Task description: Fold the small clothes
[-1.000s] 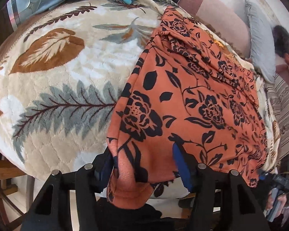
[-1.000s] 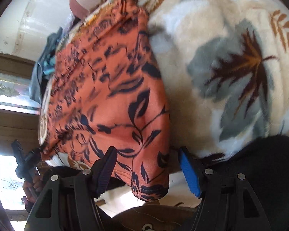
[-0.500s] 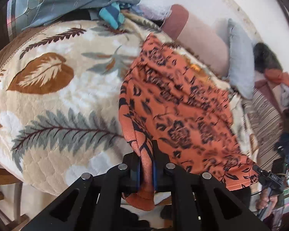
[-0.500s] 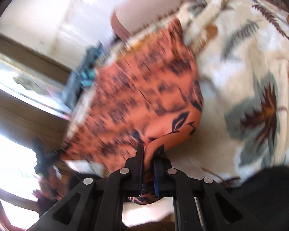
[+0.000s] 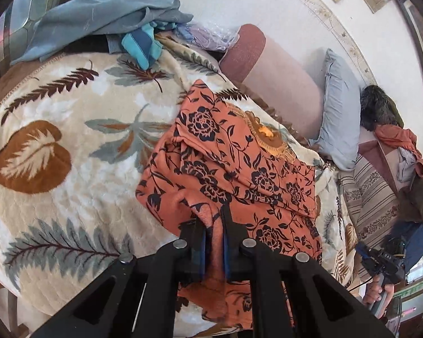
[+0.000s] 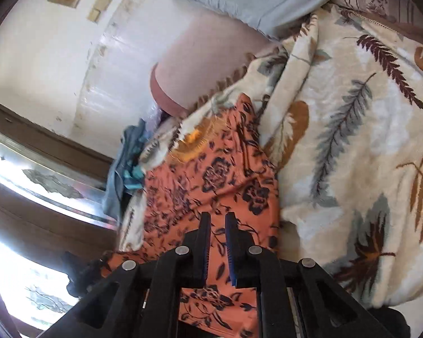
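Your left gripper (image 5: 214, 242) pinches the near hem of the orange floral garment (image 5: 239, 174), which lies ahead of the fingers on the leaf-print blanket (image 5: 56, 155), ready to fold forward. Your right gripper (image 6: 217, 242) stands narrow over the hem, probably gripping it; contact unclear.

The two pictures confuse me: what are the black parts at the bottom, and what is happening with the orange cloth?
The black parts are hand-held grasping tools; a person holds one in each hand, and each carries a camera looking along its fingers. One picture is from the left tool, the other from the right tool. An orange flowered garment lies on a bed covered by a leaf-patterned blanket. The left tool is shut on a bunched edge of the garment. The right tool is nearly closed over it; whether it grips is unclear.
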{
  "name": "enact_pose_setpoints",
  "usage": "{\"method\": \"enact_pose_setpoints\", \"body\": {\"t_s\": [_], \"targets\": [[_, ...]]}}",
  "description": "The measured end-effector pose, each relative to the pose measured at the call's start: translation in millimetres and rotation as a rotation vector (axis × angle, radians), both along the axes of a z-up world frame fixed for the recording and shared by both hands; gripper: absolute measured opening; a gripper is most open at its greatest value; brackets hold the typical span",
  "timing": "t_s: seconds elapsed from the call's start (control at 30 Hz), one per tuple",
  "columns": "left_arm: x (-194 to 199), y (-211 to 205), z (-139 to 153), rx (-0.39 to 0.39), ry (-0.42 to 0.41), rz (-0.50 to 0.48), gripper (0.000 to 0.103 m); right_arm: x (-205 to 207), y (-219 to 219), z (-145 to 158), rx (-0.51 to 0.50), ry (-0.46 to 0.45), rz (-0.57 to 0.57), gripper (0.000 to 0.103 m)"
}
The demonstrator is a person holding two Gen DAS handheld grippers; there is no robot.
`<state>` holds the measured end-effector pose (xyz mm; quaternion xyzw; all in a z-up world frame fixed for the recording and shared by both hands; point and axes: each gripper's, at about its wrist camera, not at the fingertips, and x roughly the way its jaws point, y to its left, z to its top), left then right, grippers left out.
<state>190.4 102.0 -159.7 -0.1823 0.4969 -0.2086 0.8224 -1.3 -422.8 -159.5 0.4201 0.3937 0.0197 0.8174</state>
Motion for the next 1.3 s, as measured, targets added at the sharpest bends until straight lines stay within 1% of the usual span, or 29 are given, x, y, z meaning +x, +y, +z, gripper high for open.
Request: {"method": "enact_pose_setpoints", "body": {"t_s": [0.03,0.07,0.1,0.13,0.17,0.2,0.3,0.4,0.5,0.53,0.57,0.6,0.63,0.67,0.7,0.73,0.77,0.83,0.9,1.0,1.07,1.17,1.23,1.3], "targets": [[-3,1,-4,0.015,0.003,0.006,0.009,1,4,-8,0.011,0.046,0.032,0.013],[-6,3,-8,0.023,0.008,0.013,0.009,1,8,-16,0.02,0.092,0.058,0.018],[-10,8,-12,0.022,0.019,0.025,0.009,-1,14,-26,0.024,0.131,0.075,0.033],[-14,12,-15,0.014,0.029,0.037,0.009,-6,21,-39,0.025,0.171,0.085,0.045],[-19,18,-18,0.009,0.036,0.047,0.009,-12,28,-51,0.028,0.204,0.086,0.071],[-22,21,-20,0.006,0.042,0.054,0.009,-20,34,-63,0.038,0.226,0.08,0.075],[-32,31,-18,-0.004,0.043,0.067,0.009,-42,48,-92,0.077,0.28,0.088,0.075],[-39,31,-13,0.008,0.028,0.062,0.009,-55,64,-115,0.106,0.332,0.108,0.075],[-41,27,-12,0.018,0.021,0.06,0.009,-55,86,-130,0.138,0.332,0.133,0.075],[-42,26,-12,0.022,0.021,0.062,0.009,-52,94,-132,0.123,0.335,0.152,0.074],[-43,26,-13,0.026,0.022,0.063,0.009,-50,103,-134,0.084,0.359,0.179,0.066],[-43,26,-13,0.027,0.023,0.063,0.009,-48,111,-135,0.036,0.388,0.21,0.041],[-44,27,-14,0.026,0.025,0.063,0.009,-47,117,-136,0.009,0.4,0.234,0.027],[-44,29,-15,0.024,0.028,0.065,0.009,-47,121,-135,-0.013,0.399,0.253,0.018],[-44,31,-15,0.017,0.033,0.068,0.009,-48,122,-132,-0.021,0.386,0.26,0.01],[-43,34,-16,0.007,0.037,0.071,0.009,-49,121,-127,-0.021,0.365,0.269,0.007],[-43,36,-16,-0.002,0.04,0.073,0.009,-49,118,-120,-0.005,0.335,0.272,0.007],[-39,38,-15,-0.018,0.04,0.076,0.009,-49,105,-101,0.028,0.241,0.254,0.007],[-34,36,-10,-0.02,0.03,0.07,0.009,-42,89,-72,0.037,0.114,0.228,0.007],[-18,28,1,-0.035,0.015,0.049,0.009,-23,69,-38,0.054,-0.024,0.185,0.007],[1,20,10,-0.037,0.003,0.042,0.009,-3,53,-18,0.047,-0.093,0.145,0.007],[41,8,21,-0.044,-0.008,0.039,0.009,42,32,0,0.025,-0.144,0.095,0.007],[78,-3,25,-0.034,-0.008,0.047,0.009,78,15,3,0.012,-0.155,0.058,0.007],[119,-16,24,-0.036,0.002,0.054,0.009,121,-2,1,0.019,-0.158,0.017,0.007]]}}
